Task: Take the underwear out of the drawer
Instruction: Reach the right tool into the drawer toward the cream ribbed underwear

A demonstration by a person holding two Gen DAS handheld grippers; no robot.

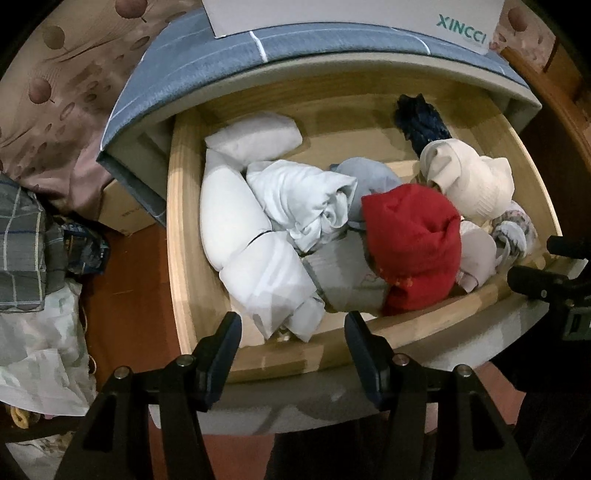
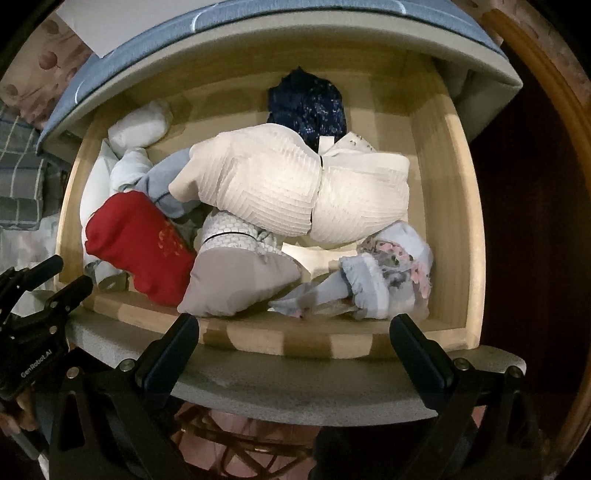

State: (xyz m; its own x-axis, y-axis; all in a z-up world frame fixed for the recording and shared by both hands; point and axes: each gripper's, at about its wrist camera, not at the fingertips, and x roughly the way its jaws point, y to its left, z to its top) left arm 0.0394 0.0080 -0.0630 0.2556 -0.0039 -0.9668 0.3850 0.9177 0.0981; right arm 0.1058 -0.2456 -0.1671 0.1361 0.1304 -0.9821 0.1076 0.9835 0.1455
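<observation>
An open wooden drawer [image 1: 184,229] [image 2: 436,229] holds several rolled pieces of underwear. Among them are a red piece [image 1: 413,251] [image 2: 140,240], white rolls [image 1: 236,210], a cream ribbed piece [image 2: 266,184] [image 1: 472,181], a taupe piece [image 2: 240,284], a floral pale-blue piece [image 2: 384,273] and a dark navy piece [image 2: 310,107] [image 1: 421,122]. My left gripper [image 1: 291,332] hangs open above the drawer's front edge, by the white rolls. My right gripper [image 2: 295,332] is open above the front edge too, between the taupe and floral pieces. Nothing sits between either pair of fingers.
A grey-blue cabinet top [image 1: 207,62] overhangs the drawer's back, with a white XINCCI box [image 1: 369,14] on it. Checked fabric [image 1: 22,243] and pale bedding [image 1: 40,350] lie at the left. A cardboard box [image 1: 122,210] stands beside the cabinet. A wooden frame [image 2: 546,110] curves at the right.
</observation>
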